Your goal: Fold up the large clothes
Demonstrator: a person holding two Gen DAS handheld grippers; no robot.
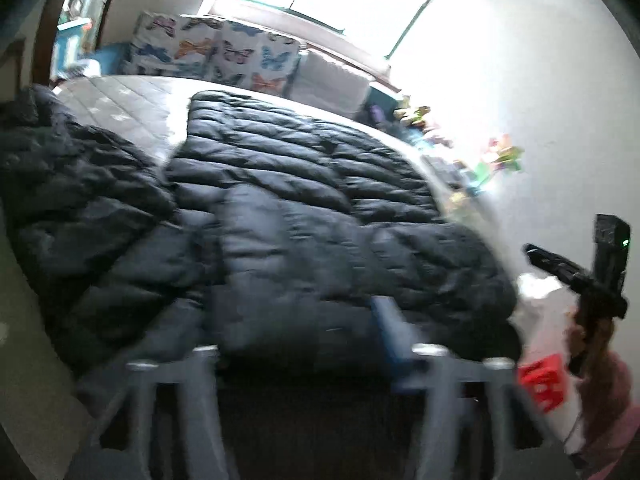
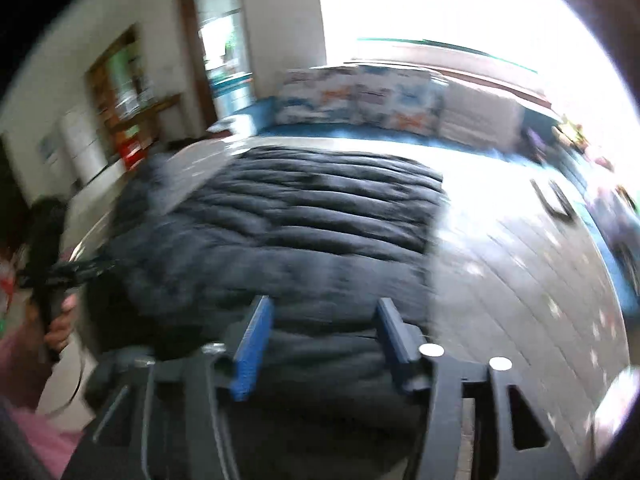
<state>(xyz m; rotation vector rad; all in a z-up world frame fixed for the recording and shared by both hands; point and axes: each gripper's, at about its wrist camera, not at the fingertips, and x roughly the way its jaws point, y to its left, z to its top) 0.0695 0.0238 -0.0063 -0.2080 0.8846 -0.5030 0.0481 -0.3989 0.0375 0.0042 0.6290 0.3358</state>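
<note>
A large black quilted puffer coat lies spread on a bed; it also shows in the right wrist view. One sleeve or side is bunched at the left. My left gripper is open, its blue pads over the coat's near edge, empty. My right gripper is open above the coat's near edge, empty. The right gripper also shows at the right of the left wrist view, and the left gripper at the left of the right wrist view. Both views are motion-blurred.
The bed has a pale quilted cover and butterfly-print pillows at its head under a bright window. Toys line the right wall. A doorway and shelves stand at the left. A dark flat object lies on the cover.
</note>
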